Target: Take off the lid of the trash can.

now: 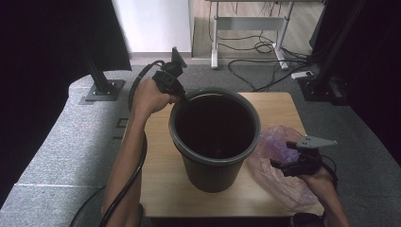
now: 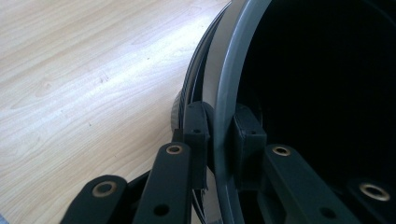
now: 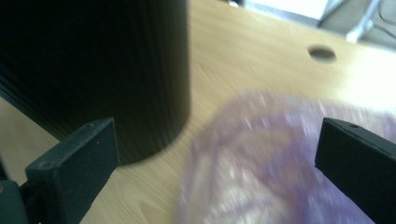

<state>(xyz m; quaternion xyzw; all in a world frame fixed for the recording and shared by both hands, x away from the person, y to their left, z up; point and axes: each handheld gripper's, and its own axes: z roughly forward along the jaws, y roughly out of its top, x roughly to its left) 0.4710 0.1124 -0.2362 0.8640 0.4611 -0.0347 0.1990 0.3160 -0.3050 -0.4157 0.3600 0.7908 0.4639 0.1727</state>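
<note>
While the left gripper (image 2: pixel 219 140) pinches the bin (image 1: pixel 215 142) rim to steady it on the worktop (image 1: pixel 161 189), the right gripper (image 3: pixel 215 154) hangs spread above the purple bag (image 1: pixel 279 165) beside the bin, probably to line it.

Left gripper (image 2: pixel 223 135): matte black body, two flat-linked arms with brass-ringed pivot holes and small screw holes, blocky rectangular pads; thick black cable (image 1: pixel 124 189) at lower left of the high view. Right gripper (image 3: pixel 215 158): black, square-edged pads, grey three-cornered plate (image 1: pixel 316 142) on top, thin black cable. Forearms bare, no sleeves.
</note>
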